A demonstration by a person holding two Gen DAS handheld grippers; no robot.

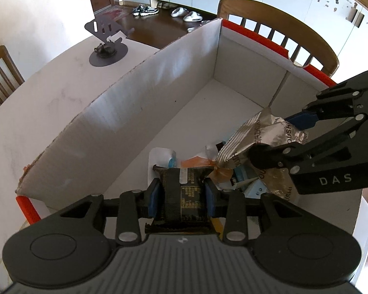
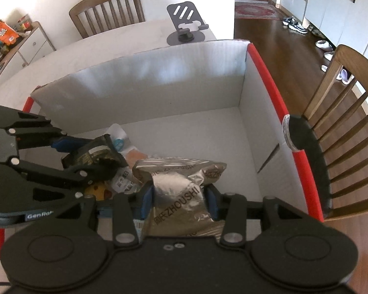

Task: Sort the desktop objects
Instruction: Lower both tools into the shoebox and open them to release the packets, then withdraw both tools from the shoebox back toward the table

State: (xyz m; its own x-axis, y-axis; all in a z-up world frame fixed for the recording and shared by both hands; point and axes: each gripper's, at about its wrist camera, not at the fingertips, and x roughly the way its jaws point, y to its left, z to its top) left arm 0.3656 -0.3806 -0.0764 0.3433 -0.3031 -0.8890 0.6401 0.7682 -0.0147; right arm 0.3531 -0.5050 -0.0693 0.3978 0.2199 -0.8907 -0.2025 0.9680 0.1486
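Note:
My left gripper (image 1: pixel 182 196) is shut on a black snack packet (image 1: pixel 181 205) with small gold print, held low inside a white cardboard box (image 1: pixel 135 122) with red edges. The right wrist view shows that gripper (image 2: pixel 85 159) at the left with the black packet (image 2: pixel 95 154). My right gripper (image 2: pixel 179 203) is shut on a crinkled silver foil packet (image 2: pixel 176 183), its blue pads pressing both sides. In the left wrist view the right gripper (image 1: pixel 279 139) and its silver packet (image 1: pixel 255 132) are at the right, above a pile of small packets.
The pile in the box's near corner includes an orange wrapper (image 1: pixel 198 163) and a white blister pack (image 1: pixel 159 156). The box's far half (image 2: pixel 208 134) is bare. A black phone stand (image 2: pixel 186 27) is on the white table (image 1: pixel 49 93). Wooden chairs (image 2: pixel 343 122) are close by.

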